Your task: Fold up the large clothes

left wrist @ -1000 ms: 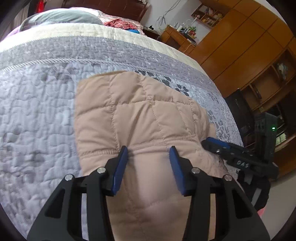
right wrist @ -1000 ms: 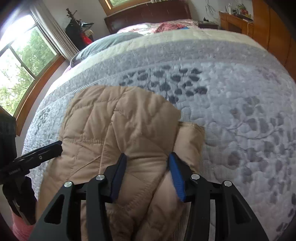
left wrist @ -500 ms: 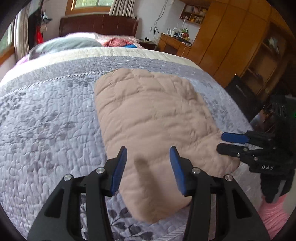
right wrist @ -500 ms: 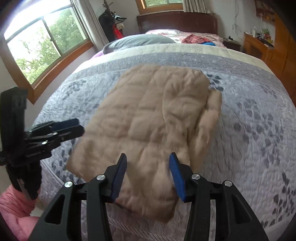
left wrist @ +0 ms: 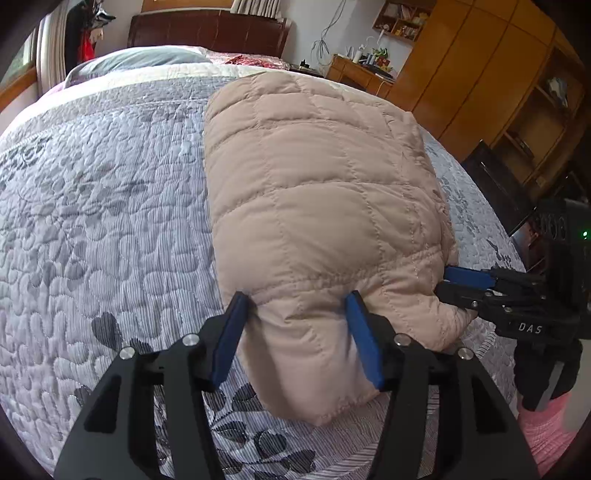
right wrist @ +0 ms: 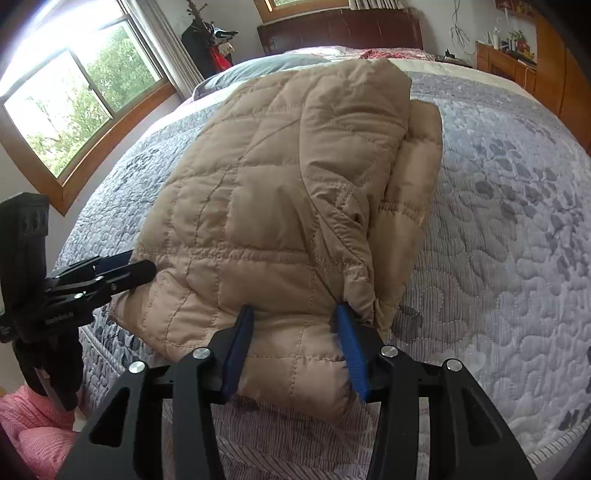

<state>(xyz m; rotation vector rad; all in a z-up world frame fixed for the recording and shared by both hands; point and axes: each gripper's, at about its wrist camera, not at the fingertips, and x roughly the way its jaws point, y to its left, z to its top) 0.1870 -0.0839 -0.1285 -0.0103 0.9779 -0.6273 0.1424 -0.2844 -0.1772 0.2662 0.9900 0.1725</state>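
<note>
A folded beige quilted jacket (left wrist: 317, 192) lies on the bed, its near end at the bed's front edge. My left gripper (left wrist: 295, 325) is open, its blue fingers either side of the near hem on the left part. My right gripper (right wrist: 293, 332) is open too, straddling the near hem of the jacket (right wrist: 280, 192) on the right part. A folded sleeve (right wrist: 417, 173) sticks out along the jacket's right side. Each gripper shows in the other's view: the right one (left wrist: 465, 284) against the jacket's right edge, the left one (right wrist: 122, 271) against its left edge.
The bed has a grey-lilac quilted bedspread (left wrist: 103, 206) with leaf patterns. Pillows and a dark wooden headboard (left wrist: 207, 33) are at the far end. Wooden wardrobes (left wrist: 491, 74) stand to the right, a window (right wrist: 70, 110) to the left. Pink fabric (right wrist: 33, 428) lies below the bed's front edge.
Both grippers pulled back from the jacket, then moved in again at its near hem. The jacket now lies folded shorter, and both grippers stay open.
</note>
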